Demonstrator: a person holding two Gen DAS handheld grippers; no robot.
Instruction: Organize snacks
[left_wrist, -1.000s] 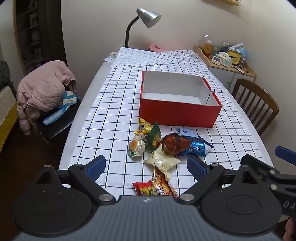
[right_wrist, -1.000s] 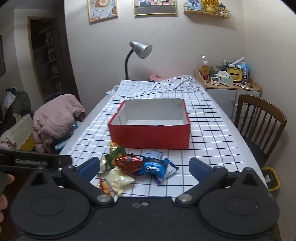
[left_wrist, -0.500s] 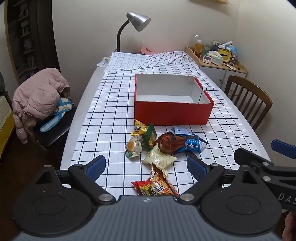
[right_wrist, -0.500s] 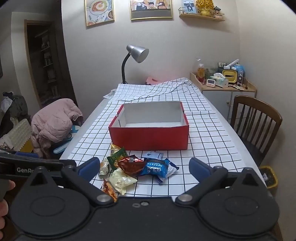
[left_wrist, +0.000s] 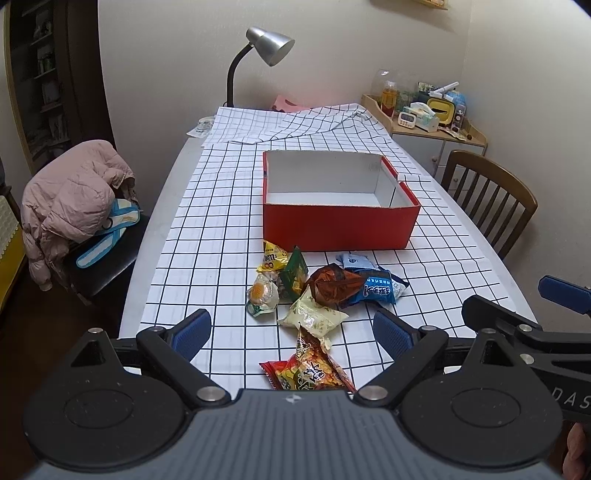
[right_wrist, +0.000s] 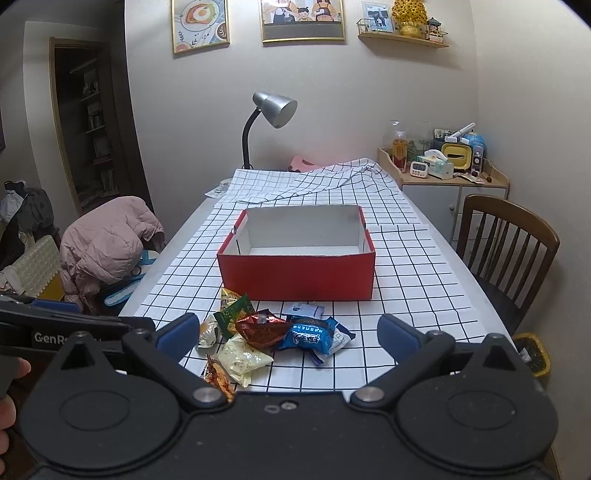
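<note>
Counted on the checked tablecloth (left_wrist: 207, 236): one red box (left_wrist: 338, 223), open-topped.

Snack packets, loose in one cluster in front of the box: eight distinguishable.
- one yellow packet (left_wrist: 272, 256)
- one green packet (left_wrist: 294, 272)
- one clear packet with orange contents (left_wrist: 261, 297)
- one reddish-brown packet (left_wrist: 334, 286)
- one dark blue packet (left_wrist: 376, 290)
- one light blue packet (left_wrist: 355, 261)
- one pale cream packet (left_wrist: 313, 316)
- one red-and-yellow packet (left_wrist: 308, 371)

Further packets beneath the pile: cannot tell.

Surroundings: one desk lamp (right_wrist: 273, 110), two chairs, one pink jacket (left_wrist: 70, 199), two framed pictures on the wall.

Both claws farther from box (left_wrist: 340, 225)
</note>
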